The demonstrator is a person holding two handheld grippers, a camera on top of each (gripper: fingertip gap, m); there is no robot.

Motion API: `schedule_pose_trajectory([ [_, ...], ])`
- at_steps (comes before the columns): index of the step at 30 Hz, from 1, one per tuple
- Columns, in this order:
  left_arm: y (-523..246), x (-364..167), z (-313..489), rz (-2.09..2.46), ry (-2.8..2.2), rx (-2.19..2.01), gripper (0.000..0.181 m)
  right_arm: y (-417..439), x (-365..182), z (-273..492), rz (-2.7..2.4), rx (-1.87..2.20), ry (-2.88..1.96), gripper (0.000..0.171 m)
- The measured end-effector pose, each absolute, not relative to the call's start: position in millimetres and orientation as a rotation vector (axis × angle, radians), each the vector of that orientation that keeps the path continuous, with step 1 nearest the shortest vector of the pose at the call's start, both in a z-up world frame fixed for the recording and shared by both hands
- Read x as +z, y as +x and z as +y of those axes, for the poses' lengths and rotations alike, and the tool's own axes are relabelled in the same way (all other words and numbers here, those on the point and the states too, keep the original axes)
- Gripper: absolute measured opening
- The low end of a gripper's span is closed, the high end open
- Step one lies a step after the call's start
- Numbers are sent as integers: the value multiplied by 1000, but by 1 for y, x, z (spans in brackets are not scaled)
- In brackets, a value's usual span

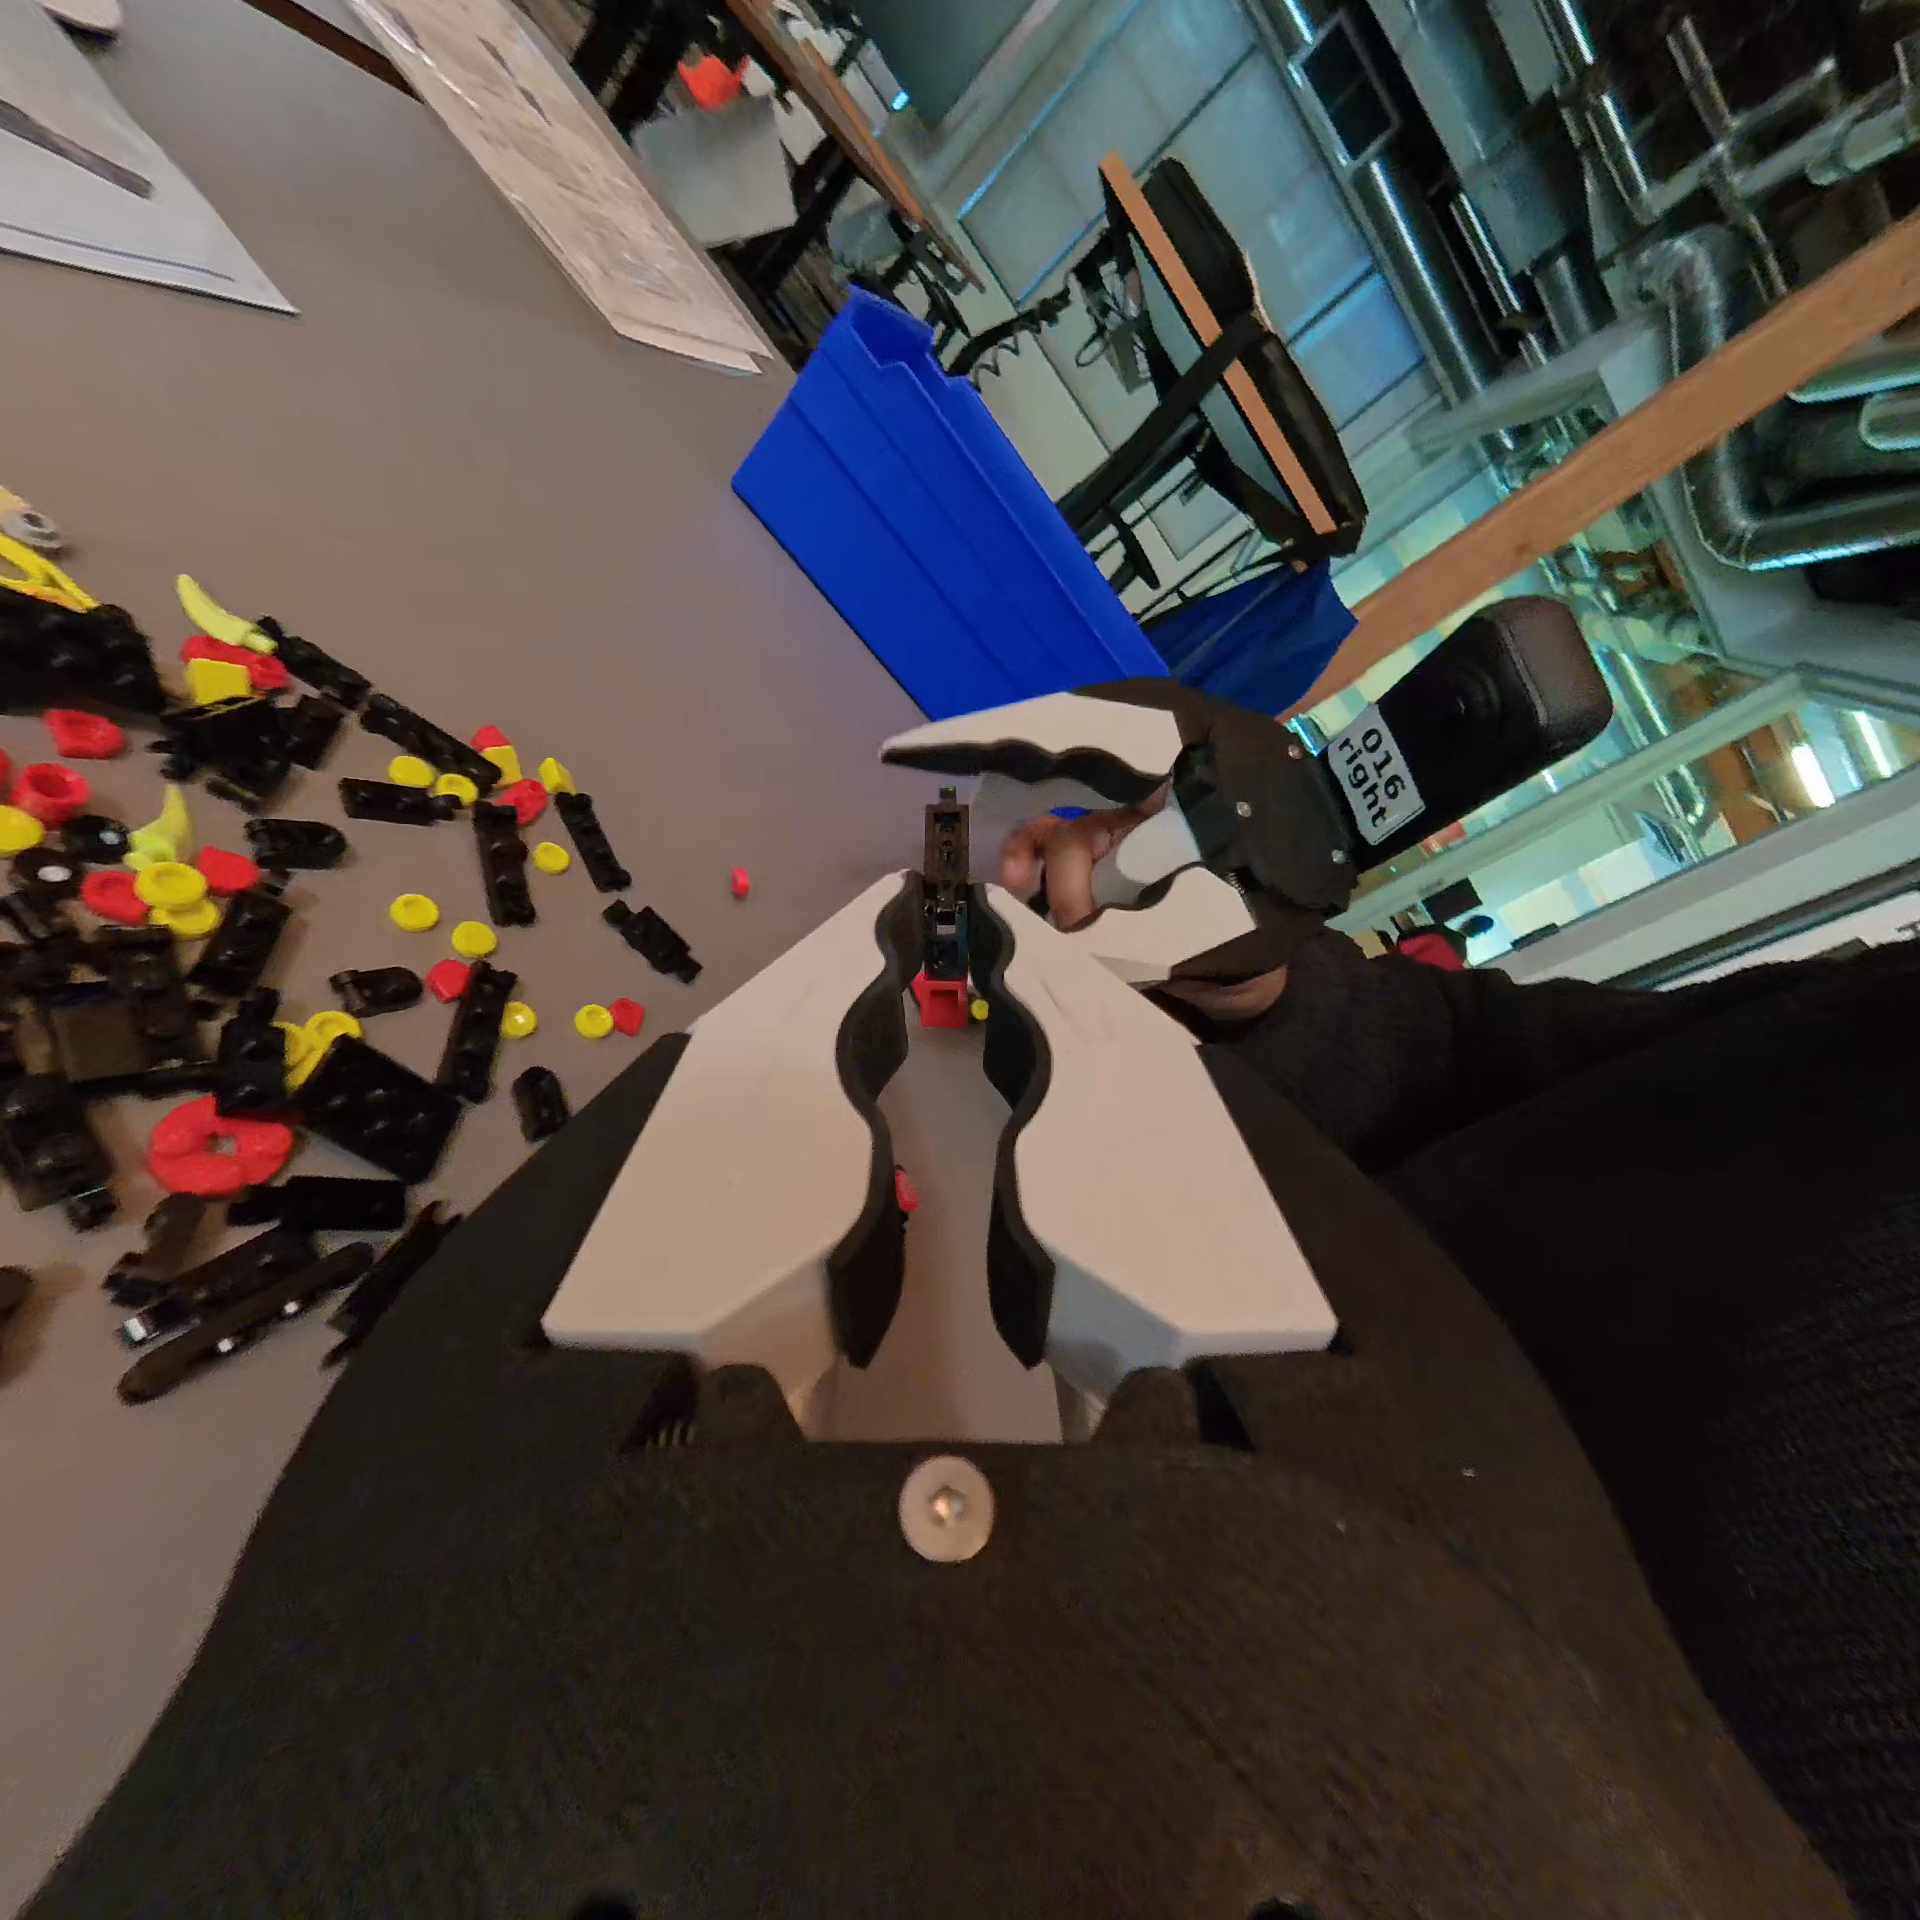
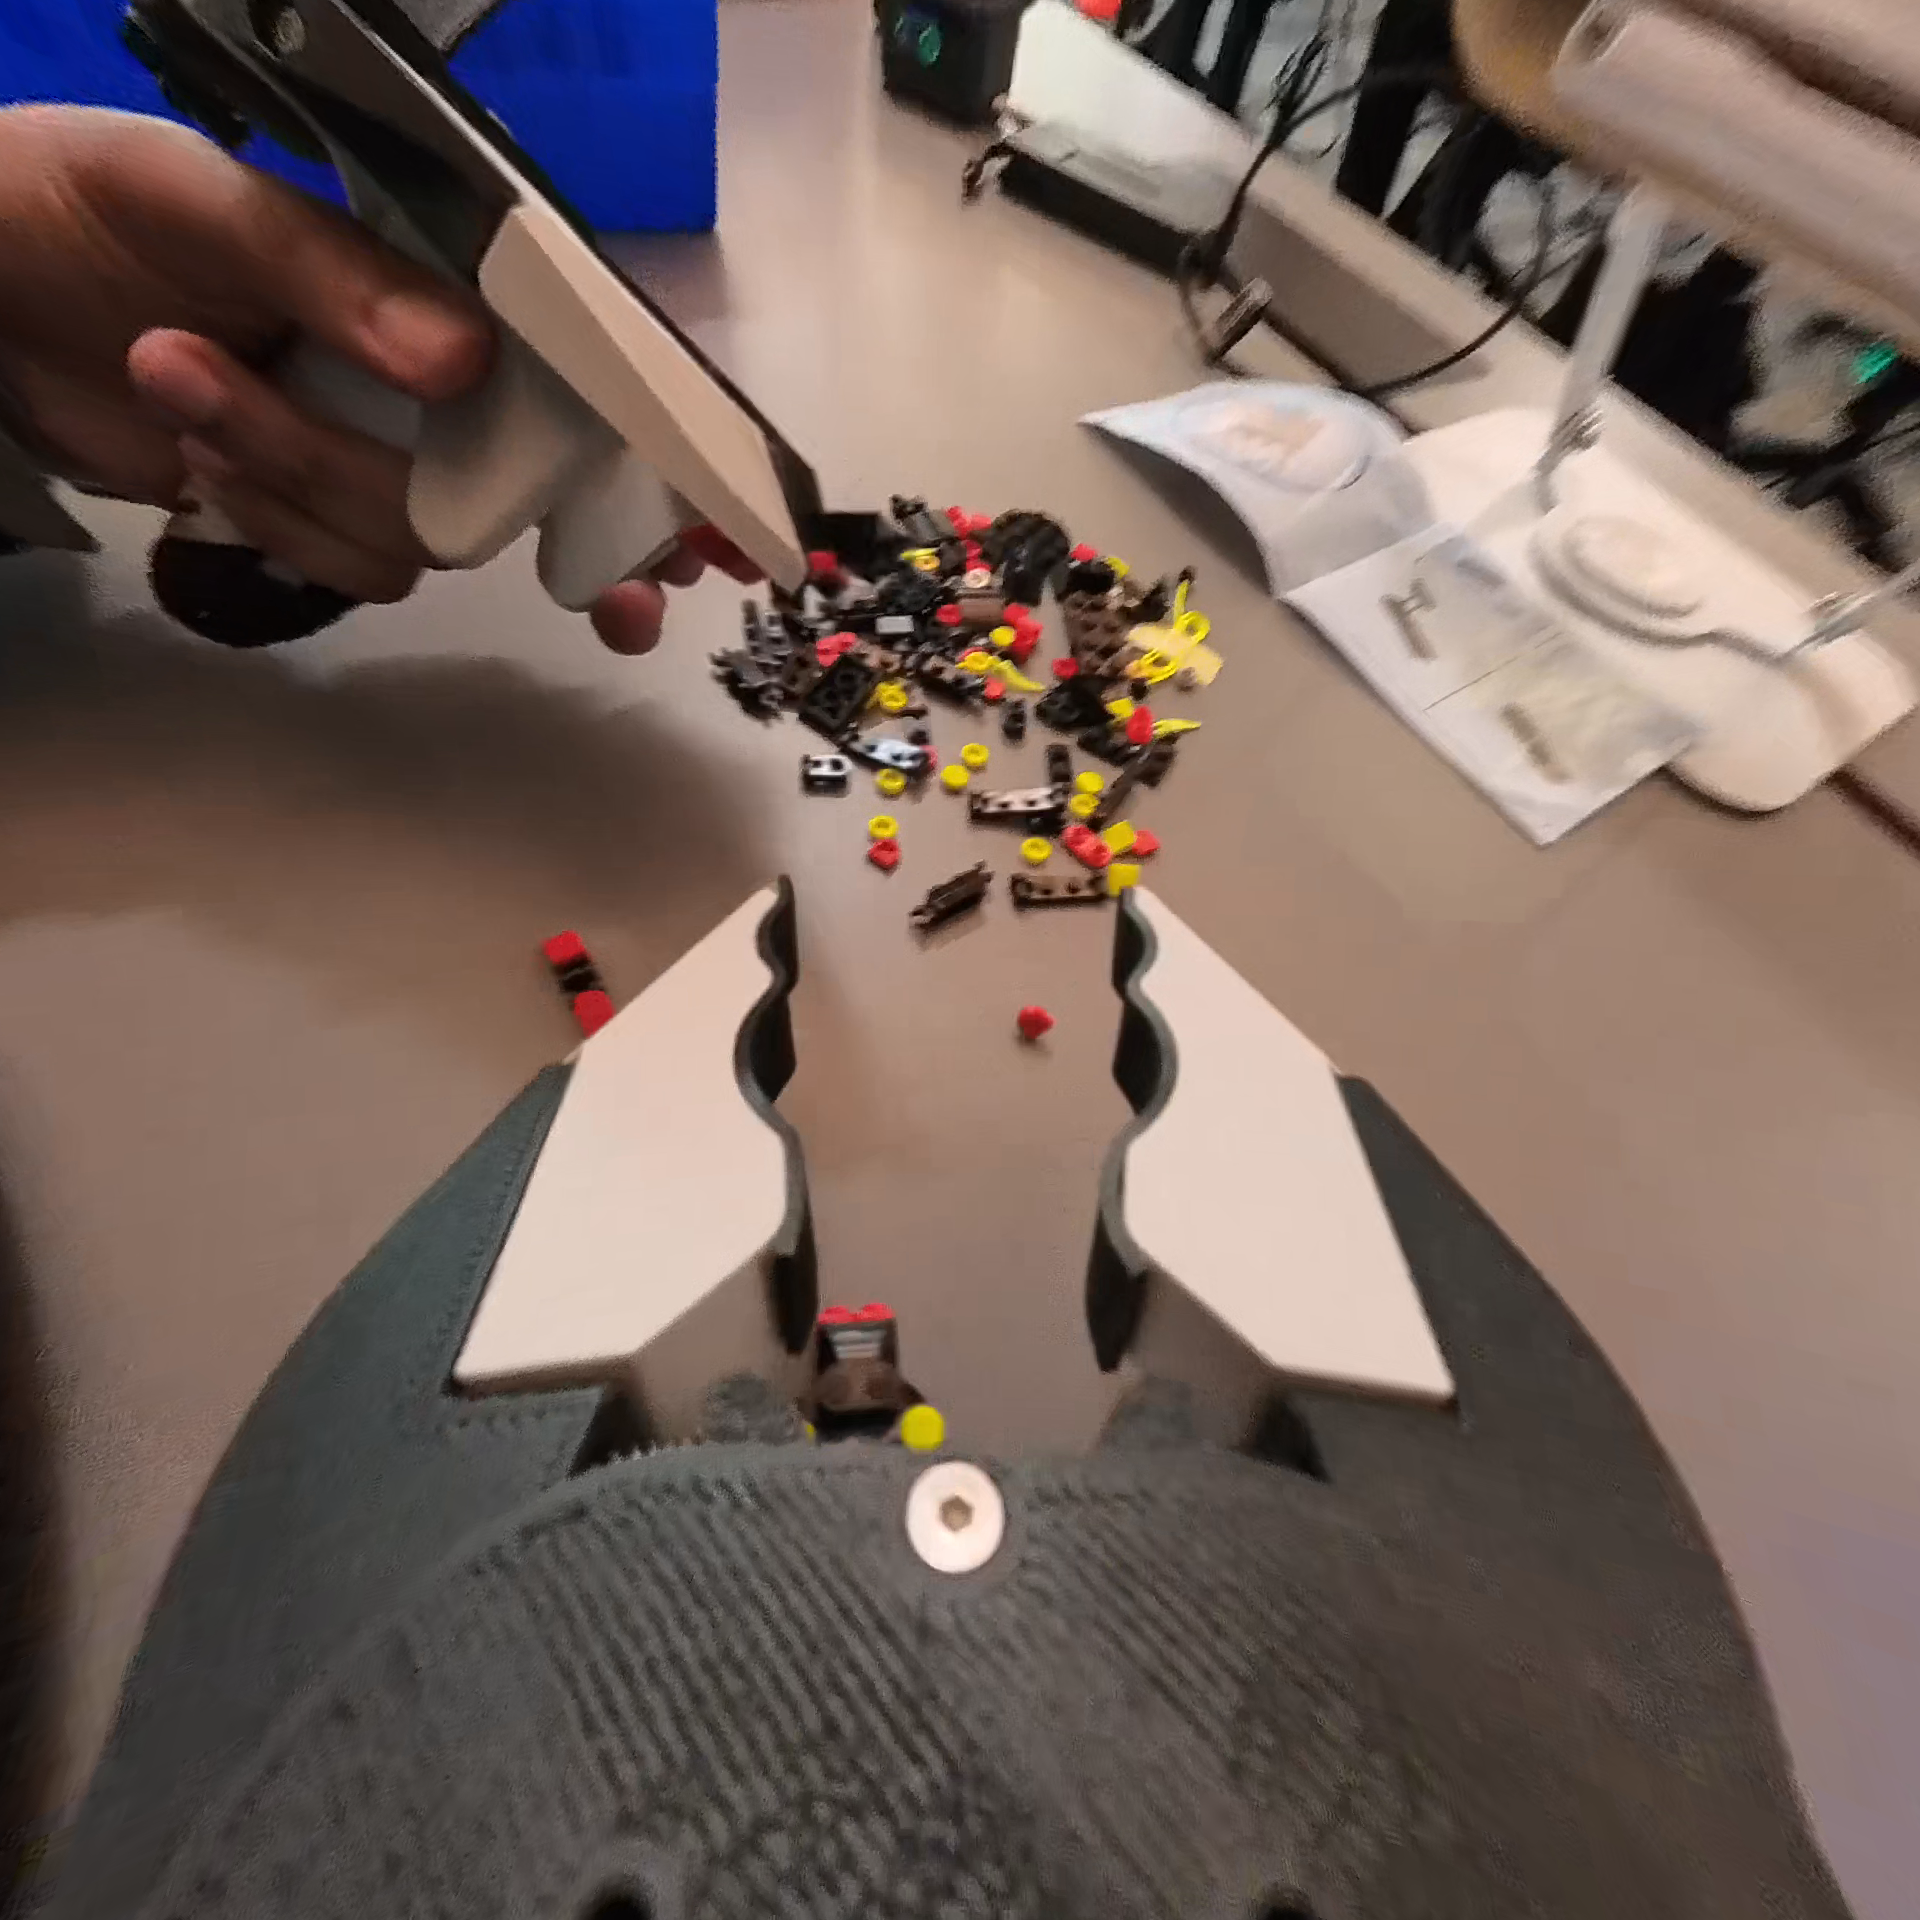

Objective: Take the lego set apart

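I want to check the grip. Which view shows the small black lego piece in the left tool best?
The left wrist view: the black lego piece sits sharp between the left tool tips. The right wrist view shows only the left tool from outside, blurred, the piece hidden.

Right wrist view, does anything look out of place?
Yes. A small black and red lego chunk with a yellow round stud sits deep between the open right gripper fingers, near their base, not at the tips.

Left claw [image 1: 943, 914] pinched nearly closed, gripping; right claw [image 2: 954, 914] spread wide, empty.
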State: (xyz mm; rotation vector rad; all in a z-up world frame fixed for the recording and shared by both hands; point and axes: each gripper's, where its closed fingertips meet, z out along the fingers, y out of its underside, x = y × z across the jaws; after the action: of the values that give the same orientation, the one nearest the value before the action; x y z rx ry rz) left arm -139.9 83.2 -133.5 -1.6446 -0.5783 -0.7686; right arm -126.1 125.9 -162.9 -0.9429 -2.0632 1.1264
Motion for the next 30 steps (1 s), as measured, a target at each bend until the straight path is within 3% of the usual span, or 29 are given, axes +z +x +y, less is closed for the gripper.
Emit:
schedule_pose_trajectory([
  [2,-133,-130,85,-539,-1640,-795,4,-127,-152,132,-1966,1063,-847,60],
  [6,-118,-124,86,-452,-1641,-840,4,-117,-104,136,-1661,1075,-584,33],
  [9,-108,-121,87,-394,-1648,-861,4,-106,-116,118,-1780,1189,-579,31],
  [11,-102,-119,87,-358,-1648,-881,4,-94,-126,98,-1902,1425,-668,38],
  [15,-87,-117,86,-277,-1667,-910,4,-80,-118,87,-1988,1871,-889,27],
  [29,-59,-122,85,-132,-1733,-958,4,-68,-117,81,-2105,1969,-916,7],
  [30,-61,-125,86,-147,-1752,-941,4,-68,-115,82,-2097,1987,-920,0],
])
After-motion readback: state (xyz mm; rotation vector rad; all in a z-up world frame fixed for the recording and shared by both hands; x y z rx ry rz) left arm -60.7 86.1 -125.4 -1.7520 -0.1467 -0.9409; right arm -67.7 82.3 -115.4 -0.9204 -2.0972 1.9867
